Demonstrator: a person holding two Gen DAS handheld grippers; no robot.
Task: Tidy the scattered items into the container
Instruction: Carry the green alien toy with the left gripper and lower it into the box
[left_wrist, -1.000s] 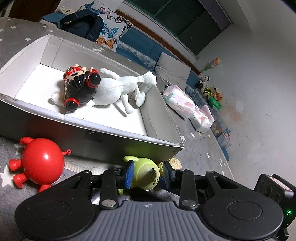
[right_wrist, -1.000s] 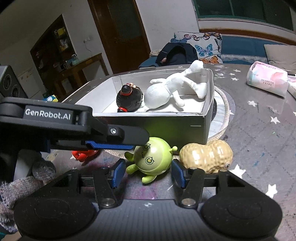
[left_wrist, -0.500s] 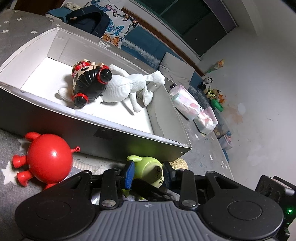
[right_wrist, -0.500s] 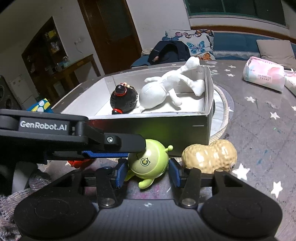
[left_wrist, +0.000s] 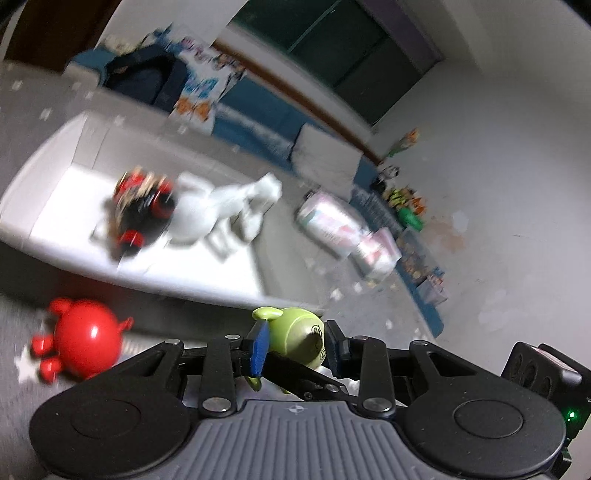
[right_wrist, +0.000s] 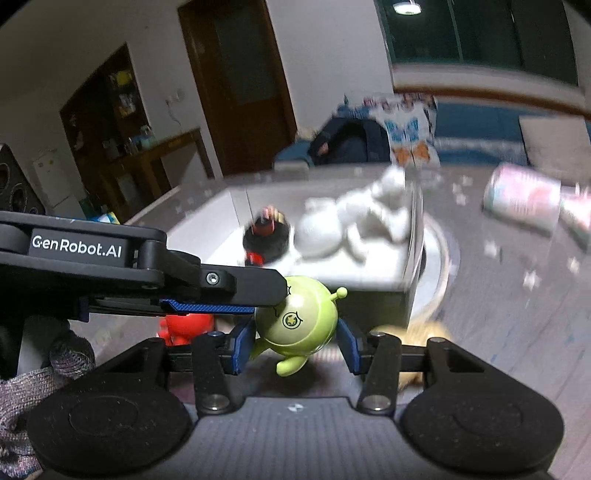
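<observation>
Both jaws close on one green toy (right_wrist: 295, 321): our right gripper (right_wrist: 295, 341) pinches its sides between blue pads, and our left gripper (left_wrist: 295, 345) presses on it from the other direction, its jaws narrowing a touch. In the right view, the left gripper's finger (right_wrist: 236, 286) lies across the toy's upper left. The toy sits low in both views, just in front of the box (left_wrist: 48, 177), near its front wall and outside it.

Inside the box we see a white plush (left_wrist: 207, 210) lying on its side with a black-and-red doll (left_wrist: 140, 206) against it; both are blurred. A red toy (left_wrist: 86, 343) rests on the star-patterned cloth (right_wrist: 498, 295) to the left of the green one, outside the box. A peanut toy (right_wrist: 417, 328) lies just right of our right gripper, partly hidden by it. Farther off, pink tissue packs (left_wrist: 332, 221) lie on the cloth. The box's front wall stands between the green toy and the box floor.

Our grippers both point forward and downward, meeting nearly at right angles. A knitted sleeve (right_wrist: 29, 384) shows at the lower left of the right view.
</observation>
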